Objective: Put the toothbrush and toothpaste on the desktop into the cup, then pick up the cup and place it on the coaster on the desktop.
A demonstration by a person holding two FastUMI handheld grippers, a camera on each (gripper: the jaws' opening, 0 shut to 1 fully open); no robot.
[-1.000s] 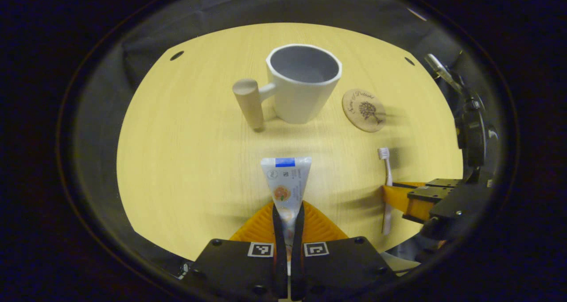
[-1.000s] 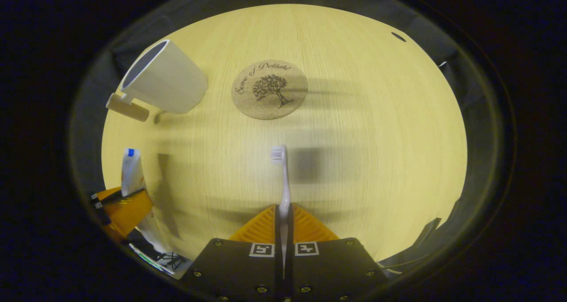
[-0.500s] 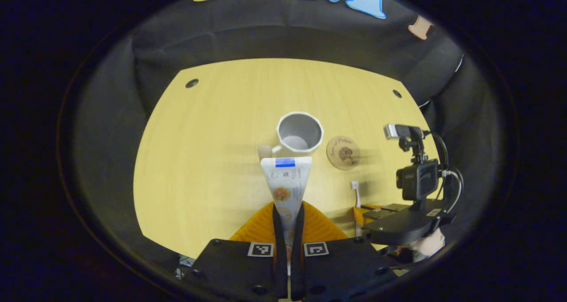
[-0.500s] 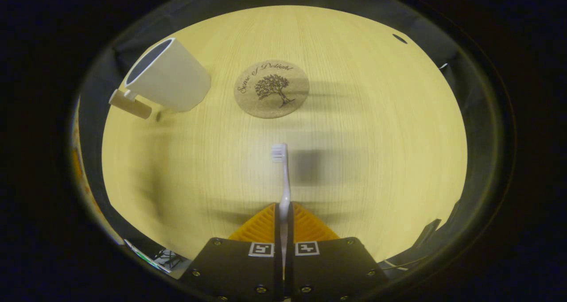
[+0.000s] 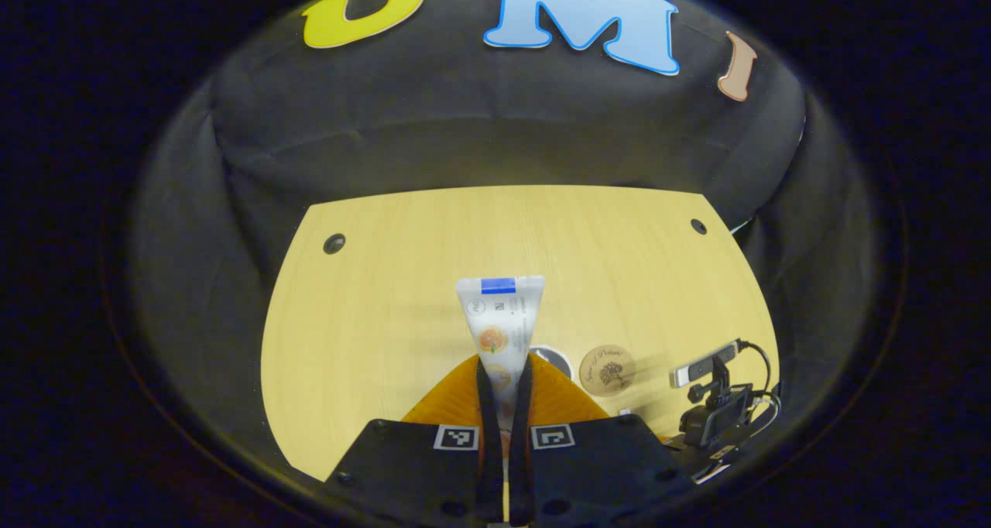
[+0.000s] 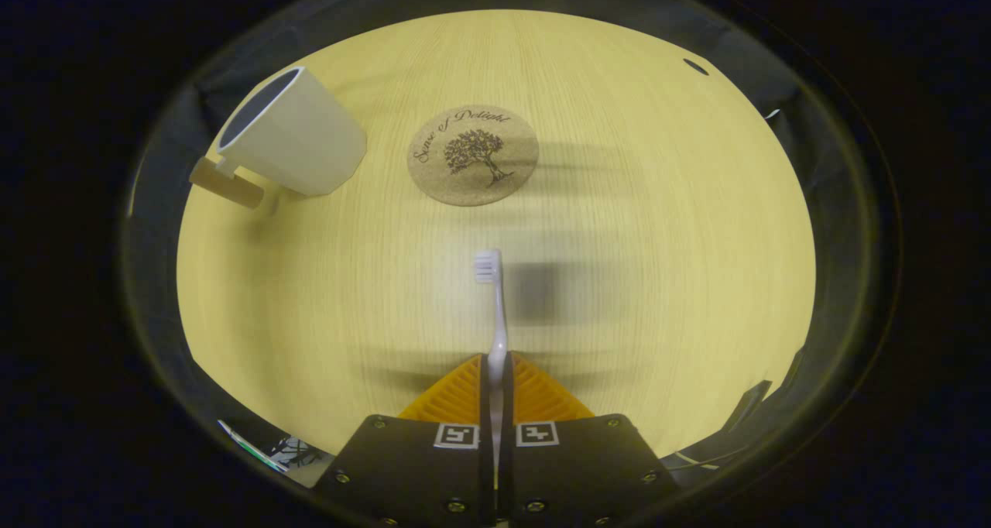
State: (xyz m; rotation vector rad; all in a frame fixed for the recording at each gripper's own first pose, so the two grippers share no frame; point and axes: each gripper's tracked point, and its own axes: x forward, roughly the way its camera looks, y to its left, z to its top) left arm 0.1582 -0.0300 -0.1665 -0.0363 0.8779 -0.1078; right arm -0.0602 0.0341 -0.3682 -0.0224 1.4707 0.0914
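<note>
Left tool (image 5: 503, 377) pinches the toothpaste (image 5: 499, 319), right tool (image 6: 496, 373) pinches the toothbrush (image 6: 494, 311); cup (image 6: 290, 137) ahead stands empty, nothing placed yet.

Recording booth, black cloth wall (image 5: 480, 141), round wooden desktop (image 5: 387, 280)

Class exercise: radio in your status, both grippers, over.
Left gripper shut on toothpaste, high above table. Right gripper shut on toothbrush. Cup empty, upright beside coaster. Nothing in the way.
</note>
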